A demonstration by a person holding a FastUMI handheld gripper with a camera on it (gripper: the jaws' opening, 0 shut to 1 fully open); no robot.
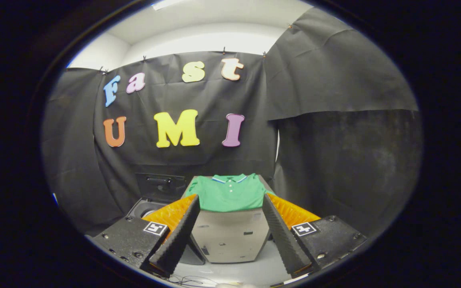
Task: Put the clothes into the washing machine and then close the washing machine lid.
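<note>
— Where is the green shirt [229, 193] found?
— It is laid flat on a grey box [230, 236], ahead of the gripper [228, 208], framed between its fingers.
— And the fingers?
— They are held wide apart, nothing clamped. The washing machine [155, 196] is seen left of the box, lid raised.

Bright ceiling light above the dim booth; sharp centre, fisheye bending at edges.
</note>
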